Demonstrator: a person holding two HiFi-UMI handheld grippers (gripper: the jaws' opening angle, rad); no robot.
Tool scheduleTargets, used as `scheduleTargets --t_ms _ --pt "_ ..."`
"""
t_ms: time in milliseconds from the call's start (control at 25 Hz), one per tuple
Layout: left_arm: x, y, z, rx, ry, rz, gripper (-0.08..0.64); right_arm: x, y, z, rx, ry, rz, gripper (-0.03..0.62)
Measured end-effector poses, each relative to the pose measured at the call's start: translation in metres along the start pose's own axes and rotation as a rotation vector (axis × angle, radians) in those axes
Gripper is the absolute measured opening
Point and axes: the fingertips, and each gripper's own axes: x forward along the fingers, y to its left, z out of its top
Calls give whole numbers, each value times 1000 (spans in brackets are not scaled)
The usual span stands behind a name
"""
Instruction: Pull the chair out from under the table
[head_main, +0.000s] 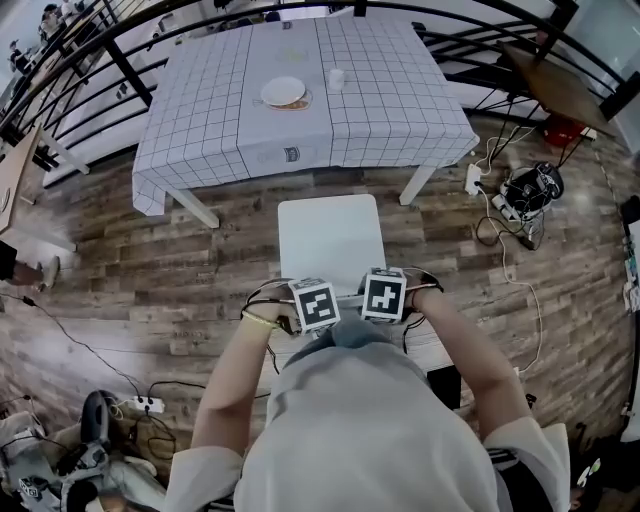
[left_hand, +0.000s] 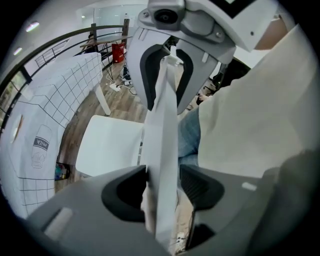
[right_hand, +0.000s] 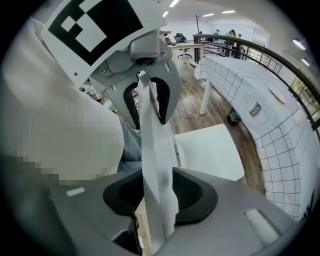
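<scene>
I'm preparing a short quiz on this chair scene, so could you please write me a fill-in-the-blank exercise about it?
1. The chair has a ____ seat.
2. On the table, the plate lies to the ____ of the cup in the head view.
3. Between the jaws of the left gripper and of the right gripper stands the chair's ____.

Missing words: white; left; backrest.
</scene>
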Motion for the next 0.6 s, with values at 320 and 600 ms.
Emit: scheduleTargets --t_ms 320,600 --pt "-49 1 6 13 -54 -7 184 -30 2 7 -41 30 7 134" --pt "-83 29 11 -33 -145 91 54 -60 -12 23 -41 -22 -27 76"
